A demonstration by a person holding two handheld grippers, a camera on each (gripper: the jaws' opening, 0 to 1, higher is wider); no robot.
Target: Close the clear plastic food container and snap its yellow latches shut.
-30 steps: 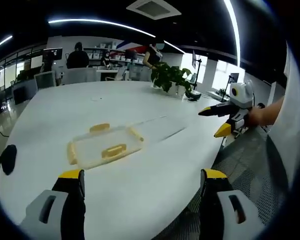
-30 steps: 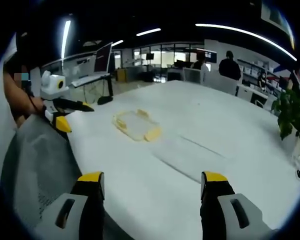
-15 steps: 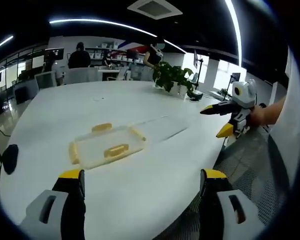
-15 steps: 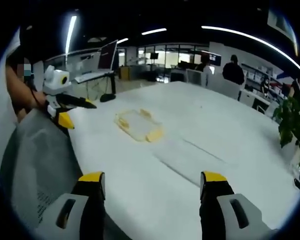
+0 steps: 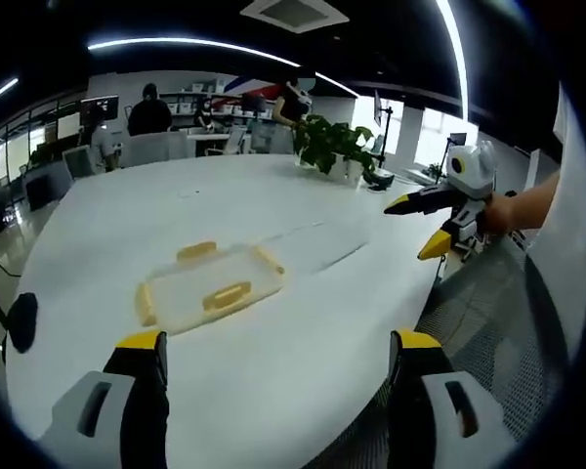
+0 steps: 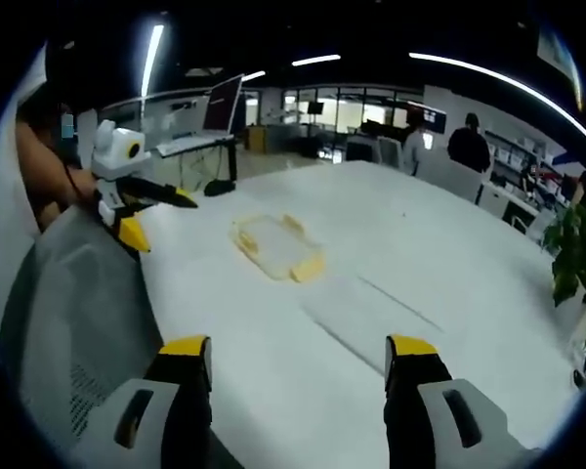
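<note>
— Office space lay behind a large white table (image 5: 303, 322), with a potted plant (image 5: 332, 147) at the upper middle of the left gripper view. Where was the container?

— A clear plastic food container (image 5: 207, 288) with yellow latches (image 5: 226, 295) lay flat on the table, left of centre in that view and just above centre in the right gripper view (image 6: 276, 246).

— And the grippers?

— The left gripper (image 5: 273, 352) stood at the bottom of its view, jaws spread wide and holding nothing, well apart from the container. The right gripper (image 6: 298, 357) was likewise spread and empty; it also appeared at the right edge of the left gripper view (image 5: 420, 223), held in a hand (image 5: 503, 213).
</note>
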